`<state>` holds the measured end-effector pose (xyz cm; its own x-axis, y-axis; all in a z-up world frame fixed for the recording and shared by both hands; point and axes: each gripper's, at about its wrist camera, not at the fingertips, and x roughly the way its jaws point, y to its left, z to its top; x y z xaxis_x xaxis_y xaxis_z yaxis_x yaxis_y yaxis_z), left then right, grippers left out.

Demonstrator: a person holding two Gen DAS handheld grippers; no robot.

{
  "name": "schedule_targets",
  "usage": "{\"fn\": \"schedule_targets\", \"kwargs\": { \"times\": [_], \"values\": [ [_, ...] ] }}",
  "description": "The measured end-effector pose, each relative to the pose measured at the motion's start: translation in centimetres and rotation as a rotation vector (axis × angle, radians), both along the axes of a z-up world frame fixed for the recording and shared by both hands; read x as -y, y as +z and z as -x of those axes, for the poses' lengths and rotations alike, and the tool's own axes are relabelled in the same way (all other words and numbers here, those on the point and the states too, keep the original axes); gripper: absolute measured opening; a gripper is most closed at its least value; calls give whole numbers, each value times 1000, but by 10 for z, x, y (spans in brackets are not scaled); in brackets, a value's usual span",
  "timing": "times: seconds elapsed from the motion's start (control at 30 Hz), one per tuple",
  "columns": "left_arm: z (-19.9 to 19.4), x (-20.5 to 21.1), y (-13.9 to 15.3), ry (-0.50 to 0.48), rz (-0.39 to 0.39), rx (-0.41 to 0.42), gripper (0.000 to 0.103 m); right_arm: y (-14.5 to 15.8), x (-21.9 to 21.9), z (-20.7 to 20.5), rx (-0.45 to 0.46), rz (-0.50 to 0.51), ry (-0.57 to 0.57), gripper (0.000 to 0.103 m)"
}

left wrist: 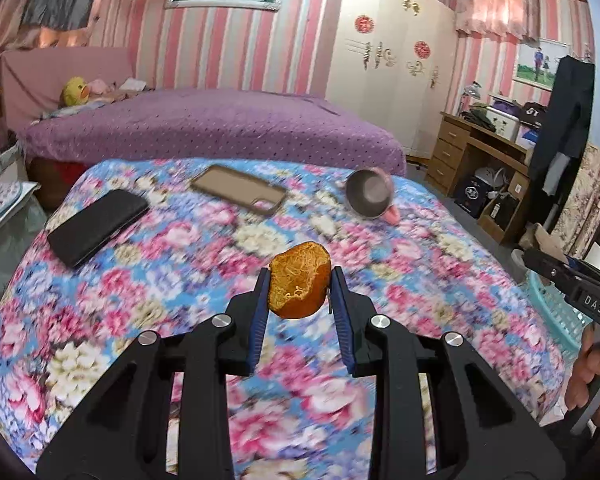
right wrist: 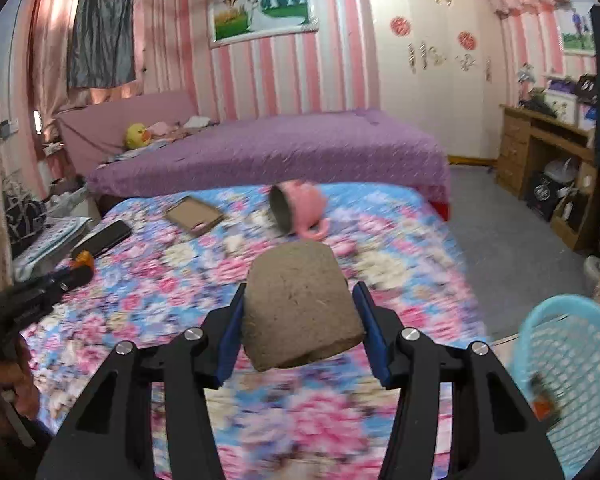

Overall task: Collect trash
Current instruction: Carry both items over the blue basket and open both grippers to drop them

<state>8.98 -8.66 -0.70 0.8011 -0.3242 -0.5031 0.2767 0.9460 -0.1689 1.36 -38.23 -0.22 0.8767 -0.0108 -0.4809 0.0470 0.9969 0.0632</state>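
We read "DAS" on the right gripper's point(left wrist: 556, 270) body in the left wrist view. Our left gripper point(left wrist: 300, 280) pinches an orange peel point(left wrist: 299, 283) above the floral bedspread point(left wrist: 420, 264). Our right gripper point(right wrist: 300, 300) clamps a brown paper-pulp cup point(right wrist: 300, 304). The blue plastic basket point(right wrist: 572, 344) beside the bed holds some dark and orange scrap. A pink mug point(right wrist: 300, 204) lies tipped over, inside grey.

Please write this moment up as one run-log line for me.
left claw: shut on orange peel | right claw: shut on cardboard tube | both above floral bedspread | basket: lower right
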Motion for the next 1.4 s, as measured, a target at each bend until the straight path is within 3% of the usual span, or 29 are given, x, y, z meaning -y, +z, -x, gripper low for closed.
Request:
{"fn": "schedule_targets", "kwargs": {
  "times": [0.2, 0.57, 0.8, 0.97, 1.0, 1.03, 1.07, 1.1, 1.13, 1.23, 1.27, 1.4],
  "values": [
    [-2, 53, 10, -55, 7, -7, 29, -1, 67, 30, -25, 25, -113, 52],
    [12, 216, 18, -274, 0, -15, 29, -8, 199, 88, -52, 1, -339, 52],
    [24, 306, 30, -403, 30, -11, 29, -6, 244, 110, -59, 6, -410, 52],
    [39, 351, 19, -476, 48, -41, 30, -22, 262, 121, -102, -12, -419, 56],
    [43, 359, 15, -494, 55, -46, 33, -26, 265, 121, -115, -21, -420, 61],
    [45, 365, 13, -509, 54, -49, 37, -29, 267, 123, -115, -17, -435, 73],
    [48, 372, 9, -531, 53, -57, 50, -30, 270, 128, -105, -8, -465, 76],
    [51, 377, 7, -549, 60, -63, 64, -32, 273, 132, -104, -12, -480, 76],
    [54, 383, 5, -573, 68, -71, 69, -33, 275, 134, -103, -20, -488, 76],
    [60, 394, 3, -626, 70, -77, 76, -35, 286, 144, -93, -58, -540, 77],
    [61, 394, 4, -634, 66, -70, 84, -35, 289, 147, -91, -74, -548, 77],
    [59, 367, 13, -603, 30, -30, 97, -30, 284, 150, -72, -98, -557, 79]
  ]
}}
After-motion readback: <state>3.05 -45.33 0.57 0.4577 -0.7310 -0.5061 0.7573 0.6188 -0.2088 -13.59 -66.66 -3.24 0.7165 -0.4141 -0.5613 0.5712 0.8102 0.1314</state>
